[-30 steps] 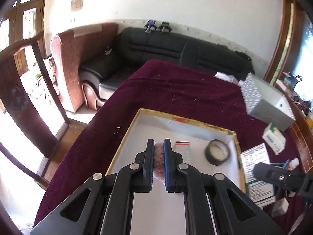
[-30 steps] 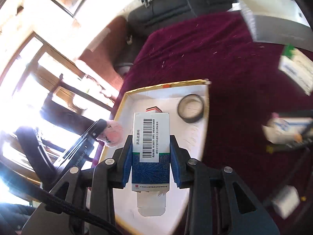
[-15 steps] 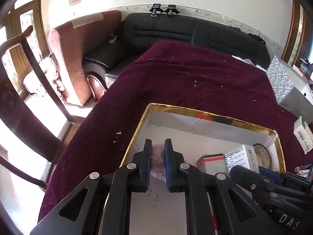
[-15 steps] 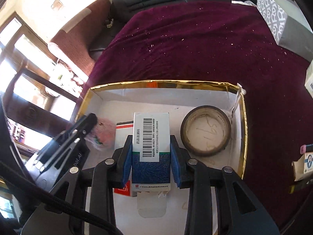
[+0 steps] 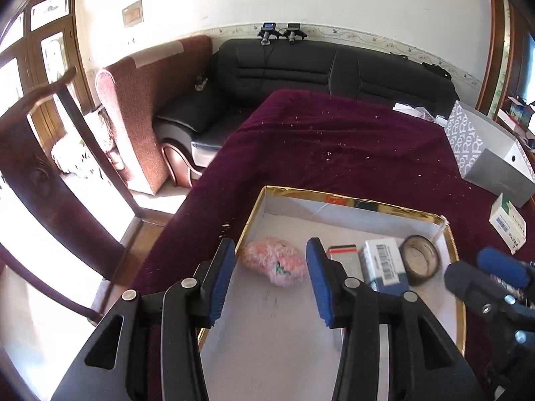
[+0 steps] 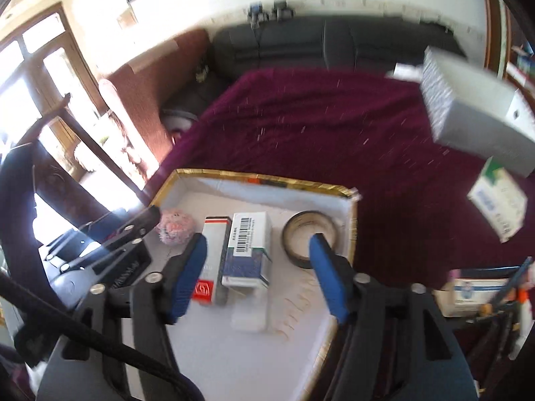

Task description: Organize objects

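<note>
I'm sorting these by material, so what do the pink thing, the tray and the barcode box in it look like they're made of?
The pink fuzzy item looks like soft yarn or plush: matte, fluffy and irregular in outline. The tray looks like cardboard, with a shiny gold foil rim and a matte white inside. The blue-and-white barcode box looks like thin printed carton, with crisp folded edges and an open flap.

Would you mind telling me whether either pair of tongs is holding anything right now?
Nothing is held: the left tongs and right tongs are both open above the tray.

Gold-rimmed tray (image 5: 254,207) contains: pink fuzzy item (image 5: 276,262) at 9 o'clock, two boxes (image 6: 247,247) centre, tape roll (image 6: 309,234) at 3 o'clock.
</note>
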`<state>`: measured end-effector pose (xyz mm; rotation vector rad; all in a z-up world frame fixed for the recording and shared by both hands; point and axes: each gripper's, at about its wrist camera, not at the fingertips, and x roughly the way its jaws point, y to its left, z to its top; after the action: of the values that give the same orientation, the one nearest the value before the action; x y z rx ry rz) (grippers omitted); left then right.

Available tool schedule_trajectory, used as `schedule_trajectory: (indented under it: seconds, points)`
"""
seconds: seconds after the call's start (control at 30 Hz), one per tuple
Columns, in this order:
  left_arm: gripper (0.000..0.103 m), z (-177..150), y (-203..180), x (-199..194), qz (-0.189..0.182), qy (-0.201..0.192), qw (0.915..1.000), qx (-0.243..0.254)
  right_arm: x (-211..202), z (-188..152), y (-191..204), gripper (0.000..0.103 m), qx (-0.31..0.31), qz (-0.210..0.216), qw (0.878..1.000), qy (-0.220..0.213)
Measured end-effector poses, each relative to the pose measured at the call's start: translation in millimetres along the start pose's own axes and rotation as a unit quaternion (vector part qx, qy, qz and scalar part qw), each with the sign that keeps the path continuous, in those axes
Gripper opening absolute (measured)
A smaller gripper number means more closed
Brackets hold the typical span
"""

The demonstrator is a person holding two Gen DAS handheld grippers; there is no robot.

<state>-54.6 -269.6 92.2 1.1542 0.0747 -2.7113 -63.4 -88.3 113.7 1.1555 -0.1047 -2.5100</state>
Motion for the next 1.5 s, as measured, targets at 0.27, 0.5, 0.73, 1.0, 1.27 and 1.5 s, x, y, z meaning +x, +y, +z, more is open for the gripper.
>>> schedule_trajectory:
  seconds: [0.27,0.5,0.73,1.0,1.27,1.5]
  points:
    - [0.05,-11.4,-16.9,-77.2,-0.002,-0.051,0.9987,0.004,-58.5,-17.5,-9.1,0.068,0.016,0.021,0.999,-0.039]
    - [0.052,-23.6,-43.2,-117.8,-0.021,-0.081,0.9964,0.013,-95.9,-36.5,-24.0,0.068,0.03,0.01,0.998,-0.055]
    - [0.058,-39.0,-66.7,-145.6,-0.042,-0.095,0.9944,0.02,-129.7,-61.5,-49.3,0.071,0.046,-0.014,0.996,-0.071]
    - [0.059,-60.8,-93.7,-154.1,-0.069,-0.085,0.9938,0.021,-150.8,-92.8,-98.9,0.074,0.092,-0.033,0.992,-0.073]
    - [0.059,-76.8,-110.3,-145.2,-0.085,-0.07,0.9939,0.007,-143.7,-110.0,-153.7,0.074,0.151,-0.036,0.986,-0.066]
    - [0.059,-77.9,-125.0,-130.1,-0.084,-0.049,0.995,0.021,-142.1,-117.4,-179.5,0.073,0.172,-0.037,0.982,-0.068]
